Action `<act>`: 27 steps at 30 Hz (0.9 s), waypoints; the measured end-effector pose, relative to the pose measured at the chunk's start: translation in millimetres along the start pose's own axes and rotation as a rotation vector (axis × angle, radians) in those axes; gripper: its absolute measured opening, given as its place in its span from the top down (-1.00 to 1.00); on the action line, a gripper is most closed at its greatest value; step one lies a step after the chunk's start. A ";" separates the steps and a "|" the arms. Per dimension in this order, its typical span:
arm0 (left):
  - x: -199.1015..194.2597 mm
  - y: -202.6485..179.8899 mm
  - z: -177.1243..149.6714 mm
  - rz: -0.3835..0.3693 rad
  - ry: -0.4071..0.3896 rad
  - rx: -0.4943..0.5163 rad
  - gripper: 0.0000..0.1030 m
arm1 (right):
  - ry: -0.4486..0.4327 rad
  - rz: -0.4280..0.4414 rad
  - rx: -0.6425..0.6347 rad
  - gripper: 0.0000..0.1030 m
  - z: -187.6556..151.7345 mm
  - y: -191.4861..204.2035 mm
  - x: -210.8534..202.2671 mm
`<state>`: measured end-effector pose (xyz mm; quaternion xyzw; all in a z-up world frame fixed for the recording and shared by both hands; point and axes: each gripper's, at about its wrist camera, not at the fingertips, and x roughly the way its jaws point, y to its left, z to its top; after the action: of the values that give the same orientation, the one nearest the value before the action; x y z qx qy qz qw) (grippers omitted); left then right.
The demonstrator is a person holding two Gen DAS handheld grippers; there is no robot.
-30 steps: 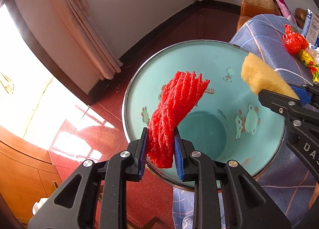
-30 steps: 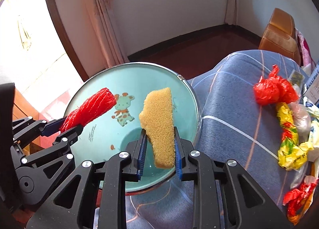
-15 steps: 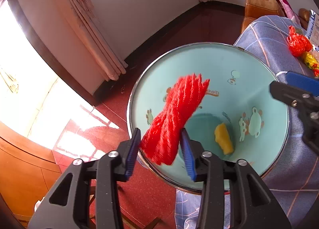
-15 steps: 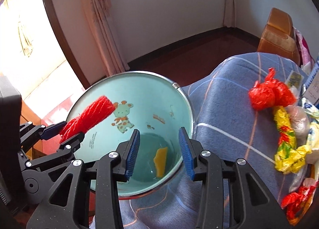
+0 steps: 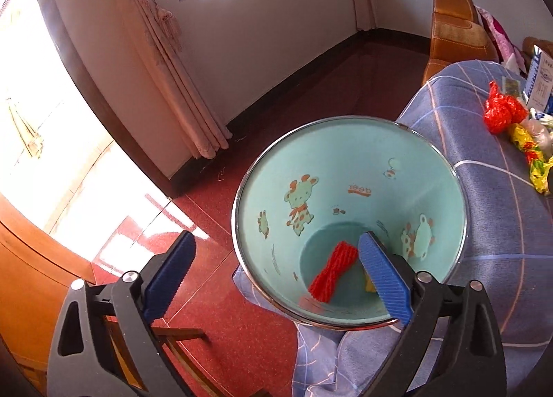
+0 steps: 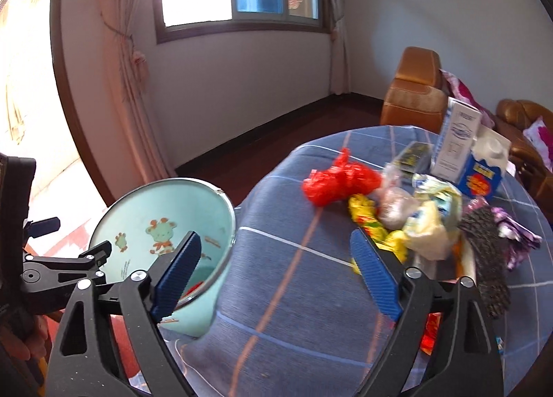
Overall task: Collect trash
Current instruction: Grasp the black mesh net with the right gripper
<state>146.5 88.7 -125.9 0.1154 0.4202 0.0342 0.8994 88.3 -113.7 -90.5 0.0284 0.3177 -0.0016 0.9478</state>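
The left gripper hangs over the mouth of a pale blue bin with a metal rim, its jaws spreading wide with nothing between them. At the bottom of the bin lies a red foam net, and just beside it a scrap of yellow sponge (mostly hidden behind the blue pad of the gripper). The inner wall of the bin is printed with cartoon animals and a short word in orange-brown letters, seen reversed and too small to read with certainty.

The right gripper points at a table under a blue checked cloth; its jaws are also opening, far apart, and hold nothing. The bin stands at the table's edge, touching the cloth. On the cloth, ahead of the right gripper, sits a heap of trash: a crumpled red bag, a yellow wrapper, a pale wad of plastic and a dark netted piece. Behind the heap stand 2 boxes, a tall white and blue carton and a blue and yellow box; their print is blurred and cannot be read. An orange-brown armchair stands beyond the table.
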 end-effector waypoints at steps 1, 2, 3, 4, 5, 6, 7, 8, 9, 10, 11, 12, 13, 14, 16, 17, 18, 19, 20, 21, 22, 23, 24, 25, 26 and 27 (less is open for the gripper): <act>-6.5 -3.7 -0.3 -0.012 -0.021 0.000 -0.88 | 0.013 -0.009 0.023 -0.72 -1.6 -9.4 -3.2; -12.2 -7.6 -0.3 -0.024 -0.036 0.001 -0.88 | 0.015 -0.013 0.038 -0.72 -3.6 -15.8 -5.0; -17.2 -11.8 -0.4 -0.039 -0.045 0.000 -0.88 | 0.008 -0.022 0.061 -0.72 -6.7 -25.7 -10.4; -21.6 -16.3 -0.6 -0.053 -0.050 0.000 -0.88 | -0.001 -0.036 0.075 -0.72 -10.0 -32.1 -14.9; -25.3 -20.7 -0.9 -0.062 -0.051 0.000 -0.88 | -0.013 -0.042 0.082 -0.72 -13.7 -39.4 -21.7; -27.5 -25.5 -1.2 -0.073 -0.051 0.001 -0.88 | -0.022 -0.049 0.083 -0.72 -14.8 -44.9 -25.4; -30.1 -31.1 -1.6 -0.086 -0.050 0.003 -0.88 | -0.034 -0.081 0.083 -0.72 -18.3 -52.2 -31.4; -31.8 -36.5 -2.9 -0.099 -0.048 0.006 -0.88 | -0.056 -0.128 0.089 -0.72 -23.1 -61.4 -39.2; -34.4 -43.5 -3.5 -0.112 -0.045 0.012 -0.88 | -0.071 -0.149 0.094 -0.72 -25.6 -67.1 -43.4; -35.9 -47.9 -4.4 -0.122 -0.044 0.017 -0.88 | -0.095 -0.179 0.102 -0.72 -30.4 -76.1 -51.0; -38.3 -54.1 -5.5 -0.136 -0.045 0.023 -0.89 | -0.113 -0.211 0.108 -0.72 -34.9 -85.2 -57.8; -40.6 -60.4 -6.6 -0.150 -0.046 0.028 -0.89 | -0.121 -0.232 0.111 -0.72 -37.1 -92.4 -62.2; -42.3 -65.6 -8.2 -0.161 -0.045 0.033 -0.89 | -0.123 -0.266 0.118 -0.72 -41.2 -103.6 -67.7; -43.5 -70.6 -8.6 -0.171 -0.041 0.039 -0.89 | -0.118 -0.289 0.129 -0.72 -45.1 -113.4 -71.3; -44.8 -82.6 -10.9 -0.204 -0.027 0.054 -0.89 | -0.095 -0.307 0.172 -0.72 -53.3 -134.3 -77.1; -45.3 -88.5 -12.9 -0.220 -0.023 0.063 -0.89 | -0.077 -0.308 0.201 -0.71 -57.5 -146.1 -78.9; -45.9 -94.5 -14.8 -0.229 -0.021 0.074 -0.88 | -0.063 -0.313 0.218 -0.70 -59.9 -153.3 -79.5; -46.8 -101.4 -16.3 -0.235 -0.019 0.090 -0.88 | -0.046 -0.321 0.238 -0.69 -64.1 -162.5 -80.5; -47.6 -106.5 -18.5 -0.240 -0.018 0.103 -0.88 | -0.036 -0.328 0.248 -0.63 -67.2 -168.4 -81.4; -48.6 -110.9 -19.0 -0.245 -0.018 0.114 -0.88 | -0.024 -0.333 0.255 -0.54 -70.1 -175.3 -82.4; -49.8 -115.6 -20.1 -0.251 -0.019 0.124 -0.88 | -0.016 -0.331 0.253 -0.52 -71.9 -178.1 -83.0; -51.1 -117.8 -21.7 -0.256 -0.020 0.131 -0.88 | -0.010 -0.330 0.249 -0.48 -74.3 -179.6 -83.6; -52.4 -121.2 -22.7 -0.260 -0.022 0.139 -0.88 | -0.005 -0.329 0.244 -0.40 -75.2 -181.5 -83.4; -53.9 -125.0 -24.0 -0.265 -0.026 0.150 -0.88 | 0.000 -0.330 0.239 -0.35 -76.1 -183.4 -83.1; -55.0 -128.6 -24.8 -0.267 -0.029 0.161 -0.88 | 0.006 -0.328 0.238 -0.27 -75.9 -185.1 -82.3; -56.0 -132.2 -25.6 -0.266 -0.032 0.170 -0.88 | 0.011 -0.323 0.241 -0.24 -74.6 -186.7 -80.9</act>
<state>86.2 -44.0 -131.1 0.1351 0.4188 -0.1229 0.8895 -25.2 -297.2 -111.0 0.0903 0.3206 -0.1913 0.9233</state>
